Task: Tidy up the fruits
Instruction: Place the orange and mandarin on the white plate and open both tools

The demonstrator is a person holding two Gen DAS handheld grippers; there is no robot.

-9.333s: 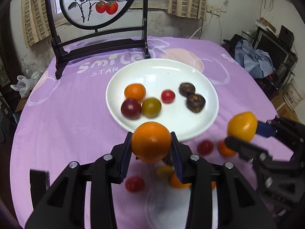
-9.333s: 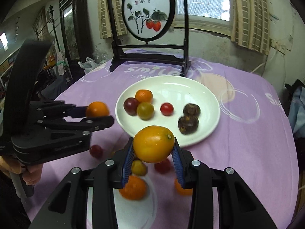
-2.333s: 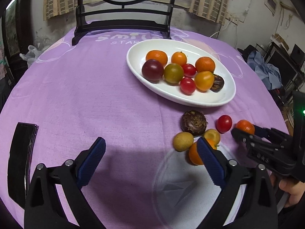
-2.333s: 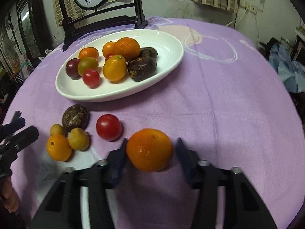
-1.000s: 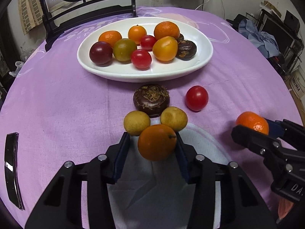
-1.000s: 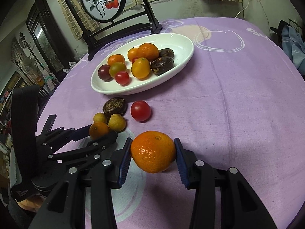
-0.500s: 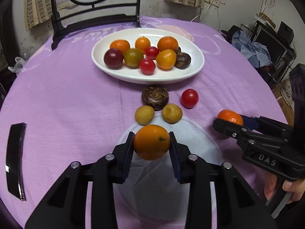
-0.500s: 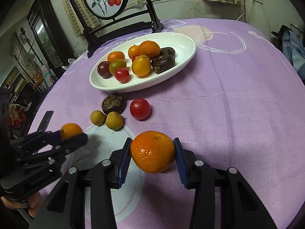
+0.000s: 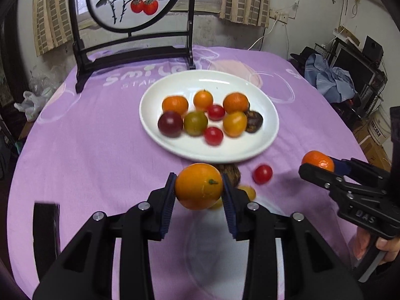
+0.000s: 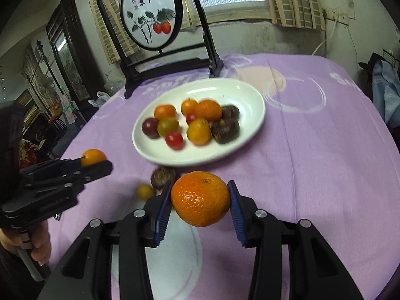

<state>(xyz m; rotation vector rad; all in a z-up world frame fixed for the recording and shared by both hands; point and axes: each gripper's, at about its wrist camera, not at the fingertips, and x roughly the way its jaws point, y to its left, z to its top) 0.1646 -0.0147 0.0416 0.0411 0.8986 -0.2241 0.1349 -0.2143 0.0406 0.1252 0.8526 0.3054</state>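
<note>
My left gripper point(image 9: 198, 187) is shut on a smooth orange kumquat point(image 9: 198, 186), held above the purple cloth in front of the white plate point(image 9: 271, 122). My right gripper point(image 10: 200, 198) is shut on a dimpled mandarin point(image 10: 200, 198), also off the table; it shows at the right of the left wrist view point(image 9: 317, 161). The plate point(image 10: 255, 115) holds several fruits: oranges, red and dark tomatoes, dark brown ones. On the cloth before it lie a red cherry tomato point(image 9: 262, 173), a brown fruit point(image 9: 231, 172) and a yellow fruit point(image 10: 145, 191), partly hidden by my fingers.
A black stand with a round painted screen point(image 9: 132, 2) rises behind the plate. A dark flat object point(image 9: 46, 230) lies at the left on the cloth. A person's hand point(image 10: 37, 246) grips the left tool. Clutter and shelves crowd the room's right side point(image 9: 350, 75).
Both grippers have risen with their fruit. The left gripper closed on the kumquat and lifted it off the cloth; the loose fruits now sit lower, behind the fingers.
</note>
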